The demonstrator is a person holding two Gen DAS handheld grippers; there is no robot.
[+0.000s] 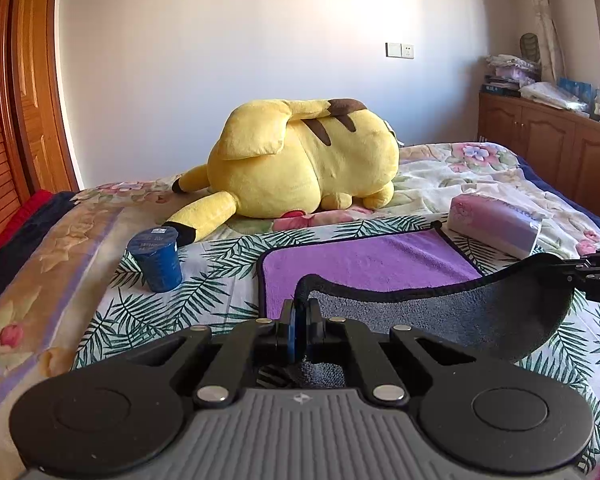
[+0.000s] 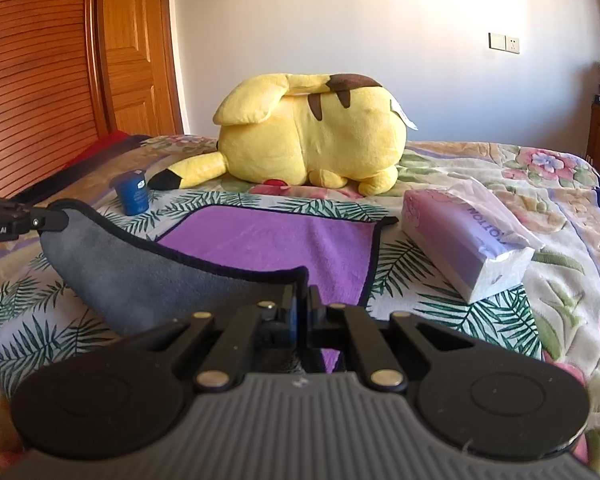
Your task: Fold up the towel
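- Left gripper (image 1: 300,308) is pressed tight on the towel's (image 1: 364,260) near left corner, the black-trimmed edge pinched between its pads.
- Right gripper (image 2: 302,300) is clamped just the same on the near right corner, jaws pressed together on the hem.
- The towel lies on the bed (image 1: 80,248): its purple face flat on the far side, its grey underside lifted and sagging between the two grippers on the near side.
- Far left of the towel, a blue cup (image 1: 156,260) stands upright on the leaf-print sheet, apart from the cloth.
- To the right, a tissue pack (image 2: 464,240) lies just beside the towel's far right corner.
- Farther back, a yellow plush toy (image 1: 304,160) lies face down, one ear tip close to the cup.
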